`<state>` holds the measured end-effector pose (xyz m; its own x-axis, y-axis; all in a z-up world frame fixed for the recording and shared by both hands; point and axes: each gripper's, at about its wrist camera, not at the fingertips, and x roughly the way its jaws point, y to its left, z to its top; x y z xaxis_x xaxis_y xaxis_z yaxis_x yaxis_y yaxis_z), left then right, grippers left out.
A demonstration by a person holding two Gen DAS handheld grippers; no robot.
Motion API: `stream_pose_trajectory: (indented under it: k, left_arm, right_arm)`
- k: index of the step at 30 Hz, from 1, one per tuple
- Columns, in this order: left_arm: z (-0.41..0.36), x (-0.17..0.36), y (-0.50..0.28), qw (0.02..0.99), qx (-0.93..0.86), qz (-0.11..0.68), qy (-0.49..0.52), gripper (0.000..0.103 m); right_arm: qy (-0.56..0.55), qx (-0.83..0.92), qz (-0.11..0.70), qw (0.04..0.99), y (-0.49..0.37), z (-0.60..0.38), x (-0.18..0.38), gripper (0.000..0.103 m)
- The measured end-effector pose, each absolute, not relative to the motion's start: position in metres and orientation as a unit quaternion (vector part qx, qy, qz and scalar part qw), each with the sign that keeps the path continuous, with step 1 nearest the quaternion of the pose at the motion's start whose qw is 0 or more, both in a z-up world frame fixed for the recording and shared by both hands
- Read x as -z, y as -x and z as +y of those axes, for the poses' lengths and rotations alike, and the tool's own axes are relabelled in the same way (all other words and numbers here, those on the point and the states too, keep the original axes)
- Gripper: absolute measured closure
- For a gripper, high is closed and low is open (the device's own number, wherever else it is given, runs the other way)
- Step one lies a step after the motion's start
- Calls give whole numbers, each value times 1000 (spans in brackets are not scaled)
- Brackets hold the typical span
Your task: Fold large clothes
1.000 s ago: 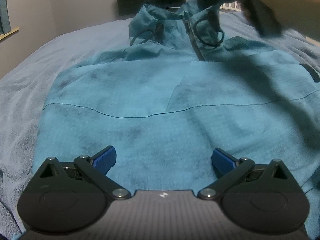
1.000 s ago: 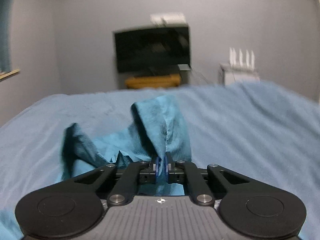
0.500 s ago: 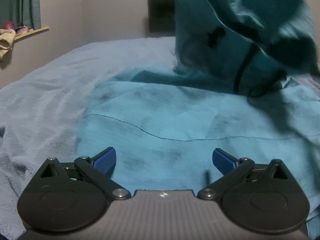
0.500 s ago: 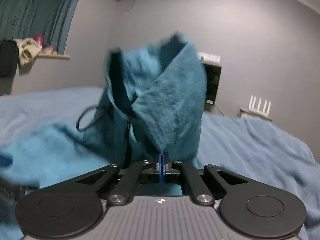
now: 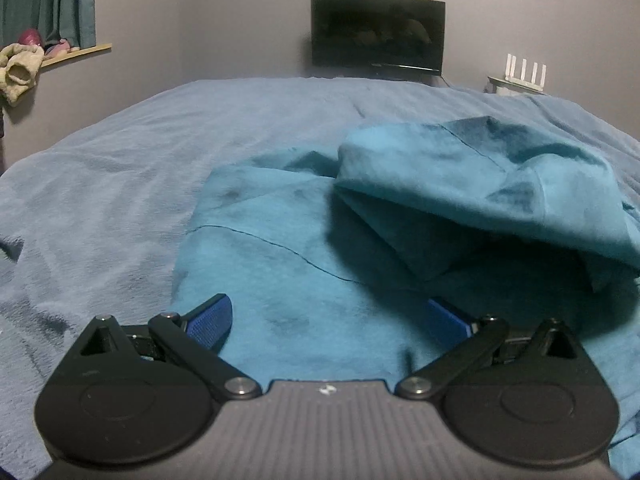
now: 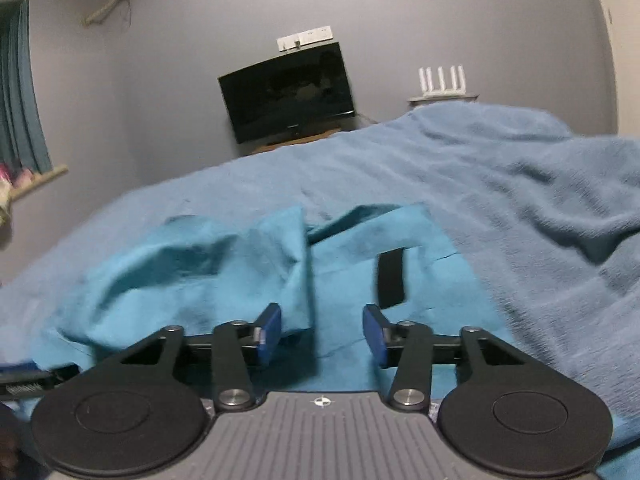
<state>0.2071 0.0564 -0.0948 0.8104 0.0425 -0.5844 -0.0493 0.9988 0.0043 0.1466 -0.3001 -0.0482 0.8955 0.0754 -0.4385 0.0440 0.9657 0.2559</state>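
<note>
A large teal garment (image 5: 304, 280) lies on the blue bedspread (image 5: 160, 152). Its upper part (image 5: 480, 184) is folded over onto the body and stands up in a loose hump at the right. My left gripper (image 5: 328, 316) hovers low over the garment's near edge, open, with flat cloth under it and nothing pinched. In the right wrist view the garment (image 6: 200, 276) is rumpled, with a black strap (image 6: 390, 278) showing. My right gripper (image 6: 323, 330) is opening; a hanging fold edge sits between its jaws beside the left pad (image 6: 270, 332), and neither pad presses on it.
A dark television (image 5: 378, 32) stands against the far wall, with a white router (image 5: 524, 68) to its right. A window ledge with bundled cloth (image 5: 20, 68) and a curtain is at the left. The bedspread is bunched up at the right (image 6: 560, 220).
The right gripper carried the garment's upper part up and over toward the near side, lowered it and let go. That part now lies folded on the body. The left gripper stayed open and shifted a little.
</note>
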Motion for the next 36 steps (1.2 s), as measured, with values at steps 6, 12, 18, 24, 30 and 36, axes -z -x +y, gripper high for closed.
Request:
stream_pose_trajectory:
  k: [6, 12, 18, 24, 30, 36]
  left_arm:
    - [67, 80, -192, 955, -43, 291, 26, 0]
    - [79, 68, -188, 965, -76, 249, 37, 0]
    - [86, 55, -186, 976, -74, 192, 67, 0]
    - [65, 49, -189, 987, -4, 155, 38, 0]
    - [32, 56, -191, 984, 90, 155, -2, 0]
    - [6, 53, -203, 979, 151, 139, -13, 0]
  right_arm:
    - [-238, -20, 250, 938, -161, -311, 45, 27]
    - [-292, -38, 304, 906, -198, -305, 68, 67]
    - [-251, -26, 246, 936, -189, -306, 48, 95]
    - [-198, 17, 291, 936, -191, -305, 67, 82]
    - [-118, 40, 206, 971, -179, -285, 48, 33]
    - [-33, -77, 202, 976, -194, -247, 50, 45]
